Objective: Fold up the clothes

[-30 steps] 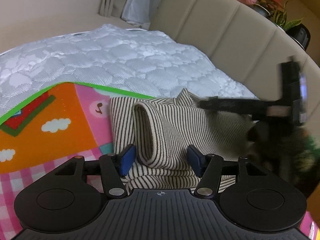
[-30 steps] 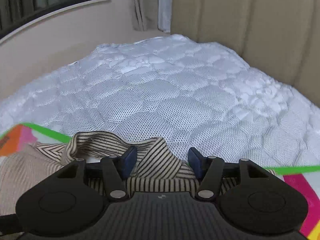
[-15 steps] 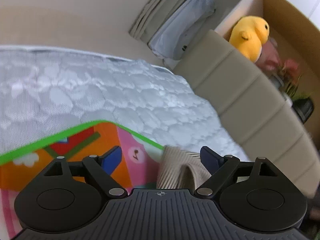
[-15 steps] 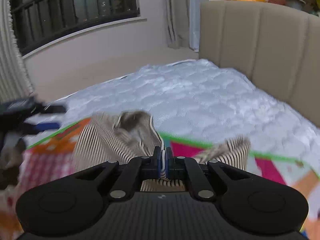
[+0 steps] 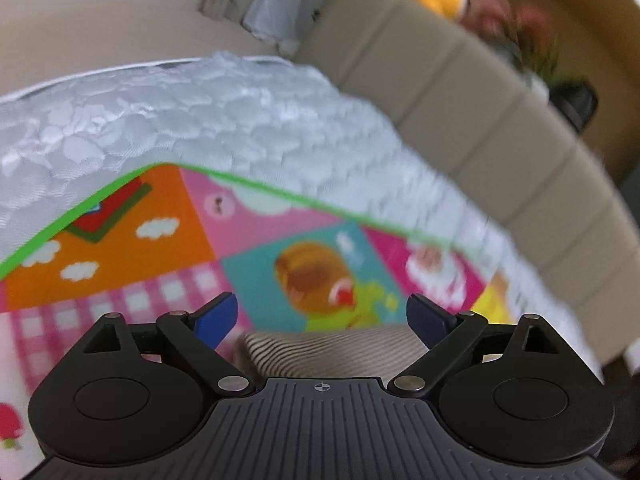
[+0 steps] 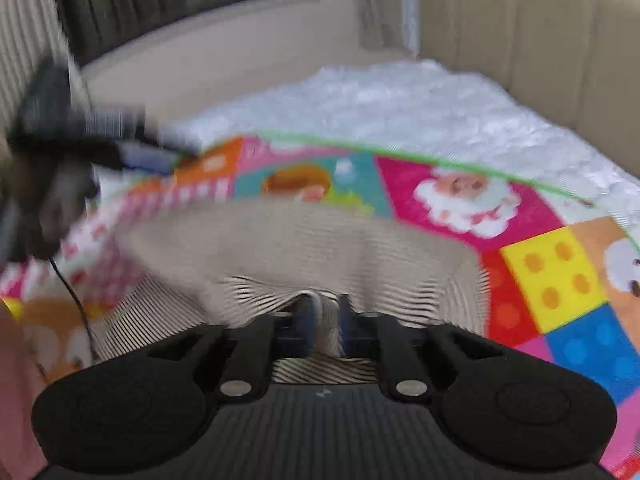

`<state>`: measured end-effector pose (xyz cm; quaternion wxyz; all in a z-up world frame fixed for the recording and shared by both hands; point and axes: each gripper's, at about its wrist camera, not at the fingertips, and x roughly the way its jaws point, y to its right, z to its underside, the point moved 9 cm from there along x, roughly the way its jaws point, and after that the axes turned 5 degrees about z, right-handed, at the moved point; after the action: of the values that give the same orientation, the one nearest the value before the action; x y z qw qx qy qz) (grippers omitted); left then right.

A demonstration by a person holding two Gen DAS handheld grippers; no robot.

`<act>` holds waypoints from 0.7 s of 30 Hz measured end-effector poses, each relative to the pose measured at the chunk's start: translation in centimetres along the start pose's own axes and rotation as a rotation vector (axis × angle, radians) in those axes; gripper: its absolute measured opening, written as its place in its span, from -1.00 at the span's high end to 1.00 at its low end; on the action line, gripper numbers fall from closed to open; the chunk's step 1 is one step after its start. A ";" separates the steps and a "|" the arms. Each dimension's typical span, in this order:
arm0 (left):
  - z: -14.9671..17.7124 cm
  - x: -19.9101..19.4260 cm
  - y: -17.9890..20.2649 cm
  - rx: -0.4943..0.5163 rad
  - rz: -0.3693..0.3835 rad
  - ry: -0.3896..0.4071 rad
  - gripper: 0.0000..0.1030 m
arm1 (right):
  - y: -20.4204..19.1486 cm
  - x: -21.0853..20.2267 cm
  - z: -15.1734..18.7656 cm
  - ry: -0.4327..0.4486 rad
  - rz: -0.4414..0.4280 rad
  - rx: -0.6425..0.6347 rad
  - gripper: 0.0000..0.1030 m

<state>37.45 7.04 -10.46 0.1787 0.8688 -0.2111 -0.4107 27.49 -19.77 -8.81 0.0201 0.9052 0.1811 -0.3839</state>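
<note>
Striped garment [image 6: 304,248] dragged nearer, right claw [image 6: 324,316] clamping its edge; left claw [image 5: 320,316] apart.

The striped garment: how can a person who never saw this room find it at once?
On the white quilted mattress lies a colourful cartoon play mat. The striped garment lies on it, pinched by the right gripper. It alone is beige with thin dark stripes.
</note>
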 end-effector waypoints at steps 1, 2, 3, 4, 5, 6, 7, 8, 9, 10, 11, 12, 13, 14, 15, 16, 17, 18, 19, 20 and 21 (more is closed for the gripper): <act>0.7 0.1 0.1 0.008 -0.002 -0.025 -0.85 | 0.9 -0.9 -0.6 0.034 0.014 0.031 -0.08; 1.4 0.4 0.1 0.003 0.006 -0.047 -0.85 | 1.8 -1.2 -1.4 0.063 0.035 0.055 -0.18; 2.1 0.6 0.1 -0.002 0.014 -0.068 -0.85 | 3.2 -1.5 -1.8 0.086 0.064 0.084 -0.22; 2.8 0.9 0.1 -0.008 0.022 -0.090 -0.85 | 4.3 -1.3 -1.9 0.089 0.081 0.110 -0.22; 3.5 1.1 0.1 -0.013 0.031 -0.111 -0.85 | 5.5 -0.7 -1.7 0.085 0.094 0.153 -0.24; 4.2 1.3 0.1 -0.018 0.039 -0.133 -0.85 | 6.6 -0.1 -1.5 0.080 0.106 0.197 -0.28; 4.9 1.5 0.1 -0.023 0.047 -0.154 -0.85 | 7.3 0.9 -0.9 0.063 0.105 0.242 -0.29; 5.6 1.8 0.2 -0.028 0.055 -0.176 -0.85 | 7.9 1.9 -0.3 0.044 0.101 0.286 -0.30; 6.4 2.0 0.2 -0.033 0.064 -0.197 -0.85 | 8.5 3.0 0.3 0.026 0.098 0.331 -0.30; 7.1 2.2 0.2 -0.039 0.072 -0.219 -0.85 | 8.8 4.1 1.1 0.001 0.085 0.375 -0.30; 7.8 2.4 0.2 -0.044 0.080 -0.241 -0.84 | 8.6 4.7 1.6 -0.008 0.061 0.415 -0.28; 8.5 2.6 0.2 -0.049 0.088 -0.262 -0.80 | 8.4 5.4 2.1 -0.015 0.036 0.455 0.11; 8.9 2.7 0.3 -0.051 0.097 -0.276 -0.62 | 7.7 5.3 2.4 -0.013 0.027 0.455 0.32; 9.2 2.8 0.5 -0.050 0.106 -0.280 -0.04 | 7.0 4.6 2.1 0.002 0.028 0.419 0.38; 9.2 2.8 0.7 -0.054 0.121 -0.282 0.27 | 6.4 3.7 1.7 0.017 0.031 0.380 0.45; 8.7 2.2 0.9 -0.064 0.141 -0.267 0.36 | 5.7 2.9 1.3 0.033 0.034 0.341 0.48; 8.0 1.3 1.1 -0.066 0.156 -0.235 0.44 | 5.1 1.6 0.9 0.046 0.019 0.330 0.49; 7.2 0.3 1.3 -0.057 0.163 -0.202 0.46 | 4.8 0.6 0.7 0.055 0.001 0.327 0.50; 6.5 -1.0 1.4 -0.050 0.166 -0.173 0.46 | 4.3 -0.5 0.7 0.064 -0.019 0.325 0.50; 6.0 -2.2 1.4 -0.051 0.169 -0.153 0.47 | 3.9 -1.1 0.9 0.065 -0.029 0.321 0.50; 5.9 -3.1 1.5 -0.057 0.174 -0.142 0.47 | 3.6 -1.8 1.1 0.065 -0.038 0.317 0.50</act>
<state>30.73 6.59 -11.29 0.2227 0.8105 -0.2860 -0.4601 26.86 -23.83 -8.68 -0.1363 0.9054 0.1357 -0.3785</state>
